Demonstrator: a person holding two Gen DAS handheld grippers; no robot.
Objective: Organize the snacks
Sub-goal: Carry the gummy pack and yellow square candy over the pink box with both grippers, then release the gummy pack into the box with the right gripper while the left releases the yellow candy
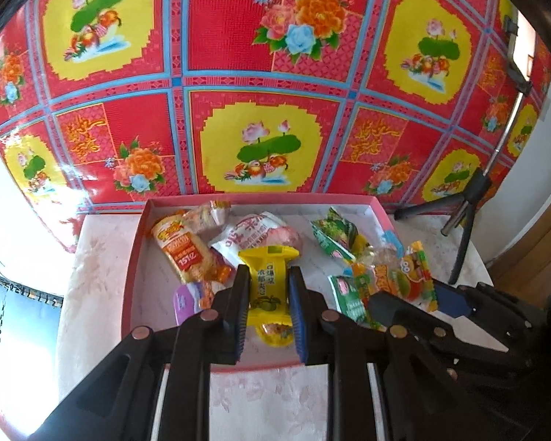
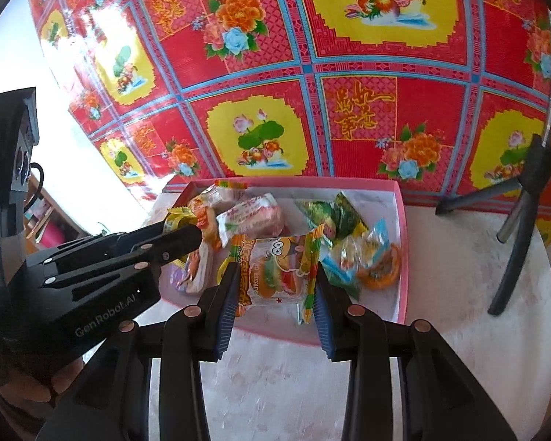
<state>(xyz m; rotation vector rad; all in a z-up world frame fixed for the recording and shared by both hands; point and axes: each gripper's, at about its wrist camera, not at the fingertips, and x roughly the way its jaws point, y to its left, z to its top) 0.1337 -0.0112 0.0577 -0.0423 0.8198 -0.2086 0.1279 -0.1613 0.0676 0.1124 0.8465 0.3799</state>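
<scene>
Nearest my lenses are the black linkages of the two grippers, and beyond them the pale marbled table (image 1: 268, 397) carrying the pink-rimmed box (image 1: 130, 275), with the red-and-yellow patterned backdrop (image 1: 268, 73) rising behind it. The box holds a loose heap of snacks: an orange striped packet (image 1: 182, 253) along the left side, a pink-and-white pouch (image 1: 260, 233) in the middle, green wrappers (image 1: 332, 237) toward the right. My left gripper (image 1: 270, 305) is pressed together on the yellow candy packet (image 1: 268, 279), pinching it across its narrow waist, and the packet appears to hang just above the box floor. My right gripper (image 2: 275, 294) pinches the burger gummy pack (image 2: 279, 268) by its crimped side edges, the pack spanning the space between the pads above the near part of the box. I judge the step in hand to be carrying both packets out of the box to sort them. To do it well, I keep both grips firm and lift straight until the packets clear the near rim before I travel sideways. The right pack is slick film held only at its edges, so it could buckle and slip; I move it smoothly. The two grippers sit close side by side, so I keep them apart.
</scene>
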